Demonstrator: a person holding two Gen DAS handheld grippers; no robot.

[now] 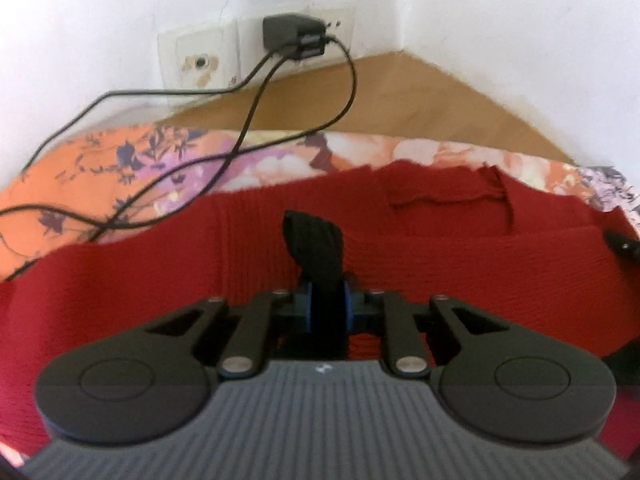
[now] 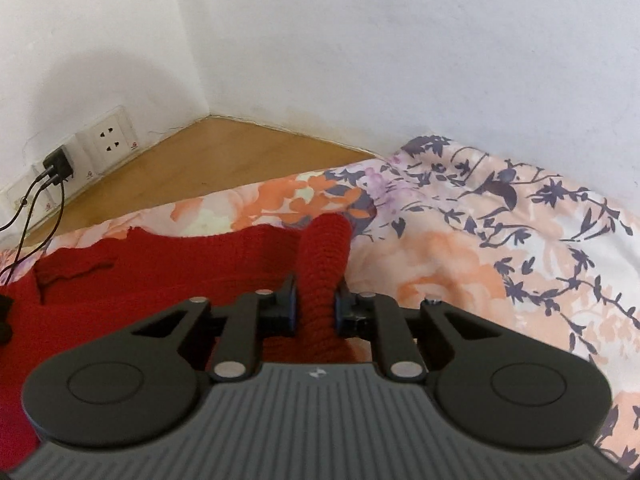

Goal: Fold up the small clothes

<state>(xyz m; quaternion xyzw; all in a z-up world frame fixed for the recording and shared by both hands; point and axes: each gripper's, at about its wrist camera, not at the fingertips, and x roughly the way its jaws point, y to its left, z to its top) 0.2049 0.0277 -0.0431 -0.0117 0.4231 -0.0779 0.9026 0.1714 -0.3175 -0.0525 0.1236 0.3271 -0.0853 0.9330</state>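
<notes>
Both grippers grip cloth over a red knit (image 1: 440,248) spread on a floral bedspread (image 2: 500,248). The left gripper (image 1: 328,300) has its jaws pinching a black fabric piece (image 1: 314,248) that stands up toward 12 o'clock above the knit. The right gripper (image 2: 316,304) has its jaws pinching a bunched fold of the red knit at the garment's right edge. Open bedspread lies from 1 to 4 o'clock of the right gripper. Beyond the knit's far edge, wood floor (image 2: 224,160) meets white walls; black cables (image 1: 248,120) trail from a charger (image 1: 292,36) across the bedspread at 10 o'clock.
</notes>
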